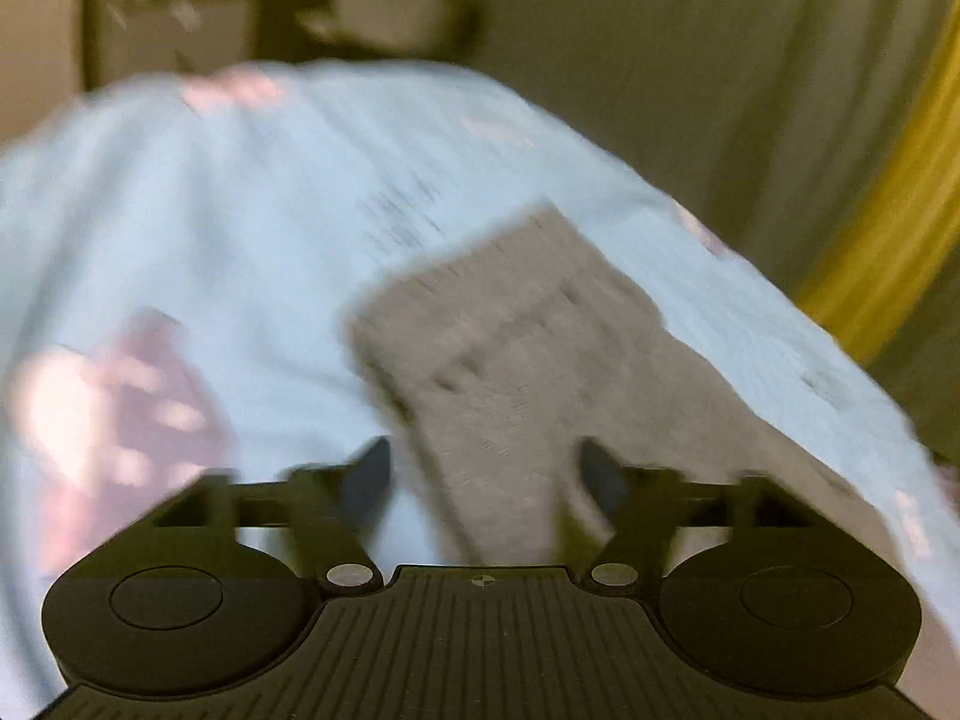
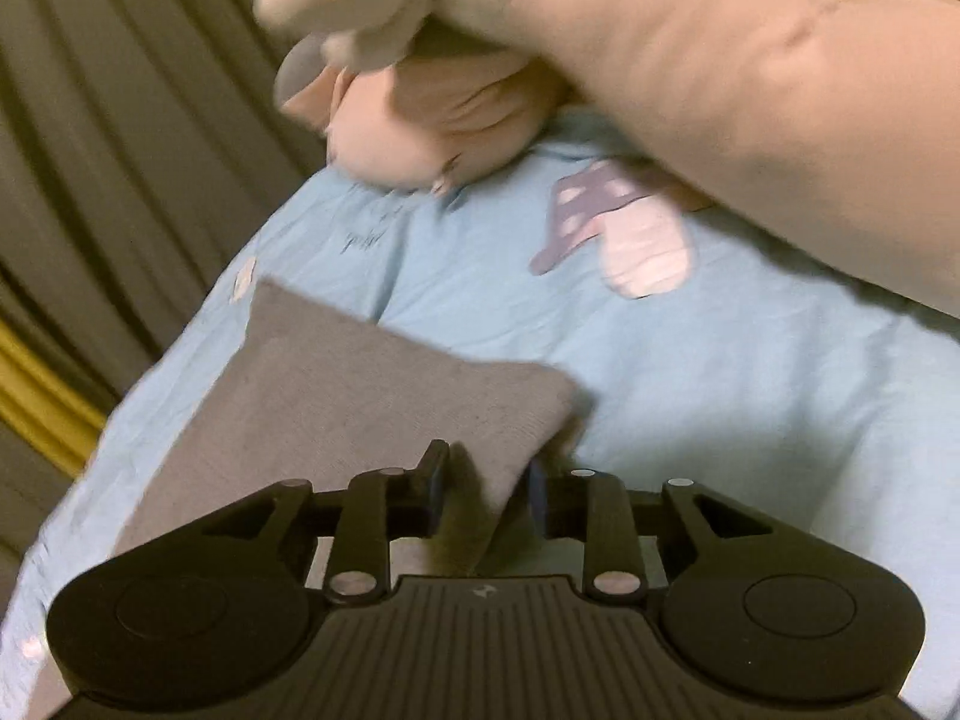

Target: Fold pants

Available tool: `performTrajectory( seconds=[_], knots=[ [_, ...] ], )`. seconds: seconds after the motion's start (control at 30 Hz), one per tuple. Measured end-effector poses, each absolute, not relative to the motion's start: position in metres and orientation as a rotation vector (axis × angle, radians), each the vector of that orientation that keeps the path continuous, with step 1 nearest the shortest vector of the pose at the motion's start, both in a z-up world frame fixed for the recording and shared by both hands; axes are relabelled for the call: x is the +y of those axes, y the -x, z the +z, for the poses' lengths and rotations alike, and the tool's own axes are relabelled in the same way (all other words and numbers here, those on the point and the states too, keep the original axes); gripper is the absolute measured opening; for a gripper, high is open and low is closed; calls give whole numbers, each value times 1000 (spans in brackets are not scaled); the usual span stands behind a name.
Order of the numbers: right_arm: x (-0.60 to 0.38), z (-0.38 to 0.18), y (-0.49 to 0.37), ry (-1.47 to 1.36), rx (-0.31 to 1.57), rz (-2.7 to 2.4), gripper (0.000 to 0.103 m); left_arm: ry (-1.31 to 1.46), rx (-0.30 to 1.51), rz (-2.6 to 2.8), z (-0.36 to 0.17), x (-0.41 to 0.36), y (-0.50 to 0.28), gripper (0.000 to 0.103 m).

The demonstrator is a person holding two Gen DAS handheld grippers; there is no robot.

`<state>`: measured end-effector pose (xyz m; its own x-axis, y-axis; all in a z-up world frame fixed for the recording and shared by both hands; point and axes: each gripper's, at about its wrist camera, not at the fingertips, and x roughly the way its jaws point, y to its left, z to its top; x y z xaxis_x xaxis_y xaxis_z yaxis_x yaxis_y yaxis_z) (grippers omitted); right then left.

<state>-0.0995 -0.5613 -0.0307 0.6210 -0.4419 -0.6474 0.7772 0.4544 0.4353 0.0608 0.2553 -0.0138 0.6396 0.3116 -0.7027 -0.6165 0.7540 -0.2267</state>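
Grey pants (image 1: 528, 354) lie on a light blue bedsheet (image 1: 228, 228); the left wrist view is motion-blurred. My left gripper (image 1: 483, 480) is open, with its jaws wide apart on either side of the grey cloth below it. In the right wrist view the same grey pants (image 2: 360, 396) spread ahead and to the left on the sheet (image 2: 750, 420). My right gripper (image 2: 486, 495) has its jaws partly apart, with a ridge of grey cloth standing between them. I cannot tell whether the pads press on it.
A pink plush toy (image 2: 690, 60) lies across the far right of the bed. A mushroom print (image 2: 618, 228) marks the sheet. Grey-green curtains (image 2: 120, 90) with a yellow band (image 2: 42, 396) hang beyond the bed's edge. Blurred furniture (image 1: 372, 6) stands behind the bed.
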Motion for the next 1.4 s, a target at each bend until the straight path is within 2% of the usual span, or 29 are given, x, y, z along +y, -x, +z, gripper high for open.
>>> performTrajectory(
  seconds=[0.17,0.23,0.33,0.4,0.5,0.73,0.83,0.9,1.07,1.4],
  knots=[
    [-557,-31,112,-875,437,-673,26,346,595,492,10,204,-46,86],
    [-550,-34,102,-842,467,-610,18,345,620,365,10,178,-49,88],
    [-548,-43,90,-778,549,-668,18,378,687,240,-7,142,-57,88],
    [-554,-48,97,-793,536,-745,14,433,738,208,-23,127,-62,88],
    [-560,-42,112,-754,476,-837,15,470,750,203,-48,122,-65,86],
    [-563,-35,136,-789,342,-865,15,317,731,213,-52,108,-72,86],
    [-554,-23,134,-731,301,-782,18,230,744,212,-54,93,-74,90],
    [-546,-23,121,-689,344,-640,18,200,752,204,-56,88,-76,92],
    [-538,-51,82,-665,587,-533,17,235,749,221,-52,93,-72,92],
    [-542,-52,86,-652,567,-546,17,264,737,233,-45,95,-62,92]
  ],
)
